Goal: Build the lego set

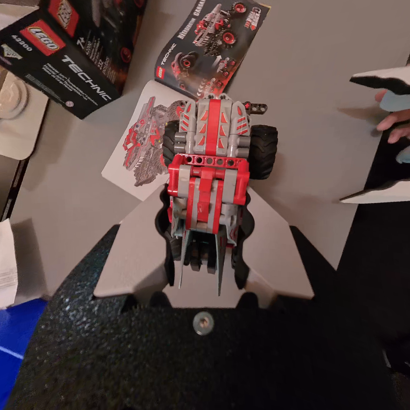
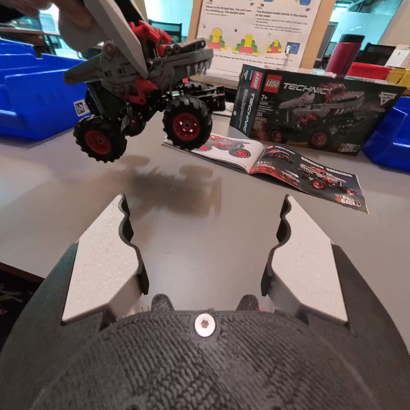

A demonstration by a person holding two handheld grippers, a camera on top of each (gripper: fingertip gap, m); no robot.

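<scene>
My left gripper [image 1: 205,202] is shut on the red and grey lego monster truck [image 1: 210,155] and holds it by its body above the grey table. In the right wrist view the truck [image 2: 142,93] hangs in the air at upper left, tilted, with its black tyres and red hubs off the table and its shadow below; the left gripper's finger [image 2: 119,37] clamps its top. My right gripper [image 2: 205,204] is open and empty, low over the table. It also shows at the right edge of the left wrist view [image 1: 386,137].
The open instruction booklet [image 2: 266,164] lies on the grey table [image 2: 66,199], under the truck in the left wrist view [image 1: 199,44]. The black set box [image 2: 310,111] stands behind it. Blue bins [image 2: 33,88] sit at left and right. A white poster [image 2: 255,28] stands at the back.
</scene>
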